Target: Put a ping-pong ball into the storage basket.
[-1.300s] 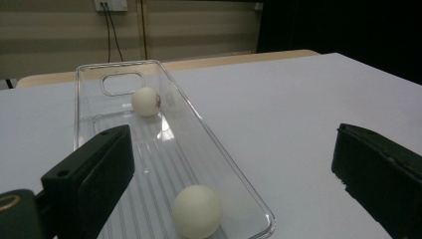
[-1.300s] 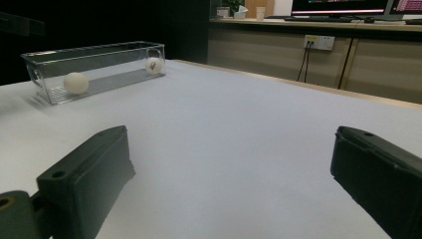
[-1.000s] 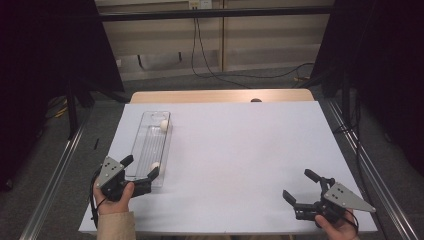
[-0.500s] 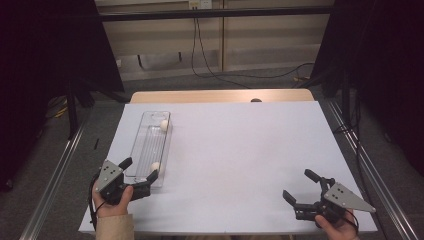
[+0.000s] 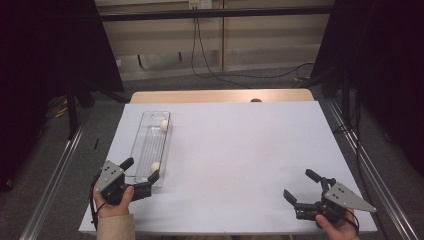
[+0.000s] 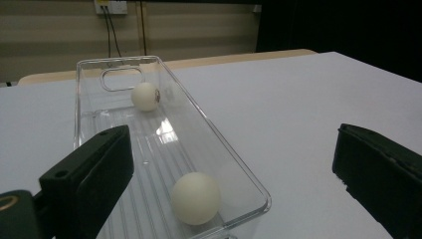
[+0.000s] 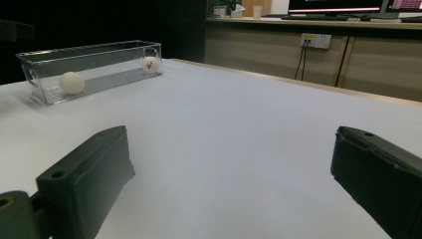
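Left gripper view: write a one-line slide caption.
Open left gripper faces a clear tray holding two white balls.

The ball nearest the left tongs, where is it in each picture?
High view: the near ball sits at the close end of the clear tray, lower left, beside the left tongs.
Left gripper view: bottom middle, in the tray's near end.
Right gripper view: upper left, at the tray's left end.
Shared landmark: the far ball at the tray's other end.
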### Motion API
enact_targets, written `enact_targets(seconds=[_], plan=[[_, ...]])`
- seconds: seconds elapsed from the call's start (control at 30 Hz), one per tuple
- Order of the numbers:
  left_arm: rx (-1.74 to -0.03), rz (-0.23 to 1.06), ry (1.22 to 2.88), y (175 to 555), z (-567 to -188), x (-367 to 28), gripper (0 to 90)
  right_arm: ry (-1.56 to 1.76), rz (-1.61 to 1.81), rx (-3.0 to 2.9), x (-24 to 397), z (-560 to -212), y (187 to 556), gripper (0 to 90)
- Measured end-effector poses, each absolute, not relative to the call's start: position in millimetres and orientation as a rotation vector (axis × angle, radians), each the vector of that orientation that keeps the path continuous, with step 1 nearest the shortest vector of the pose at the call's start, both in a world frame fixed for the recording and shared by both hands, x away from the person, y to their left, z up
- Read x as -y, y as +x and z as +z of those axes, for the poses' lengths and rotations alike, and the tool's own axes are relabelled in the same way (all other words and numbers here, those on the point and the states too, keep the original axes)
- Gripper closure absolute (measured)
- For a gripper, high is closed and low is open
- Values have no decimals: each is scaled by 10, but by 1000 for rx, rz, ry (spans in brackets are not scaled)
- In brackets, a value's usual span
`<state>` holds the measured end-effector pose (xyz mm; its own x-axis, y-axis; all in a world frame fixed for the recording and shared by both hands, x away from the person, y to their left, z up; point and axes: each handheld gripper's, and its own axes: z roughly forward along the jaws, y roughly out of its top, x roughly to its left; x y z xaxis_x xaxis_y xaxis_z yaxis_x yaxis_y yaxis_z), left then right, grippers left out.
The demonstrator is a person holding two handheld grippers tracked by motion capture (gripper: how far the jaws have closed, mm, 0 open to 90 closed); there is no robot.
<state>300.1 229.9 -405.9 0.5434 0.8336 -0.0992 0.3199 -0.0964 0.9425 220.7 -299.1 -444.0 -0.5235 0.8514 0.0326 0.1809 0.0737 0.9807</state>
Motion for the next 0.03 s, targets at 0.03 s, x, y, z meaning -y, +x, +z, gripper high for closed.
enact_targets(seconds=[0.03], plan=[[-982, 577, 1672, 3002, -4059, -2302, 28, 1030, 1489, -1775, 2990, -4440, 2209, 17]])
